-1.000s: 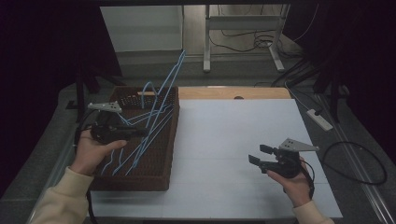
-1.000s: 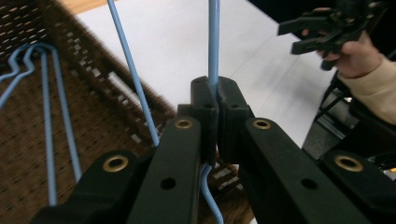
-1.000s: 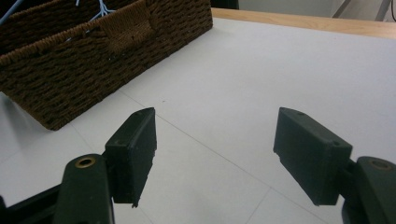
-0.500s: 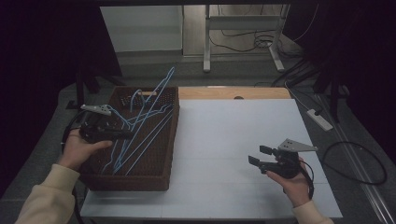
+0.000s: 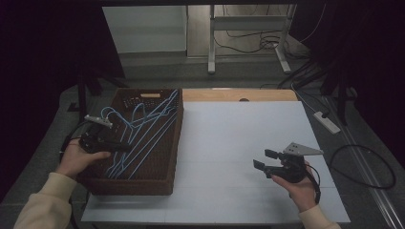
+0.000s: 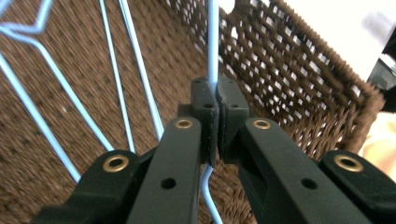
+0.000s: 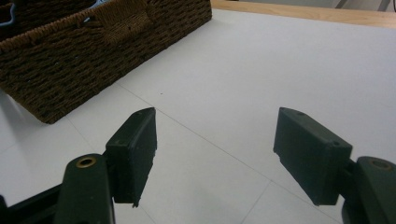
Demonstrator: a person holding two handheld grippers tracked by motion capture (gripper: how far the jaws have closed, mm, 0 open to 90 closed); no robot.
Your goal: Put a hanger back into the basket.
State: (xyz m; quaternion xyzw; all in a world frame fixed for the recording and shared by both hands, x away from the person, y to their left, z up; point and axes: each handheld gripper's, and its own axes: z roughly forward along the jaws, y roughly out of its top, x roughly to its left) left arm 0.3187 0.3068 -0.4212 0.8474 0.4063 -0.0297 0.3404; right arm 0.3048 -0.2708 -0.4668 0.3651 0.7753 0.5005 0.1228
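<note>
Nearest, the right gripper (image 5: 264,160) rests low over the white table (image 5: 239,143), held from below by the right hand (image 5: 298,186), jaws spread wide and empty. The left gripper (image 5: 125,147) reaches level into the brown wicker basket (image 5: 174,143), jaws clamped on a blue wire hanger (image 6: 213,42) among others lying inside.

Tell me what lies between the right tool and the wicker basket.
Nothing: in the high view, bare white table runs from the right tool to the wicker basket.
</note>
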